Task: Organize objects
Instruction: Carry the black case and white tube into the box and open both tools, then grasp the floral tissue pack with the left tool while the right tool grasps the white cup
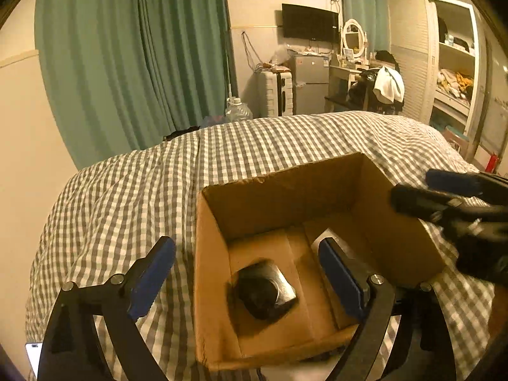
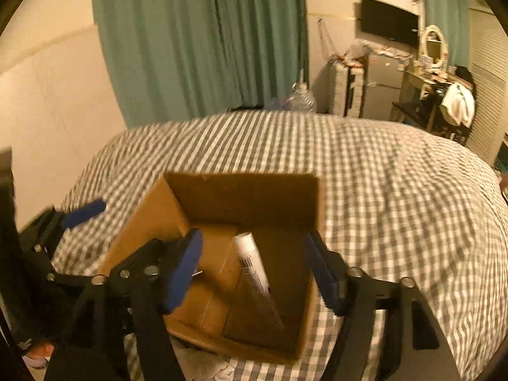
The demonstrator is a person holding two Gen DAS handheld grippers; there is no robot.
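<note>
On the bed (image 1: 127,190) sits a brown box (image 1: 209,270) with its top open, near you, so you can drop things in from above.

Your left tongs (image 1: 247,279) hang over the box's left side. They are spread wide apart and hold nothing. One blue pad is outside the box over the checked cover, and the other is over the inside. Down on the box floor lies a dark round thing in a shiny wrap (image 1: 263,292). I think it lies there because the tongs let it go, as nothing is pinched now.

Your right tongs (image 2: 254,273) hang over the same box from the right side. They are apart too, with nothing pressed between the pads. Just under them a white tube (image 2: 254,266) leans inside the box, its far end up against the box floor and wall. It looks dropped, not set down neatly.

Both things seem safe inside the box, so this part looks done. No more things show on the bed in these views, so I cannot tell what comes next.
</note>
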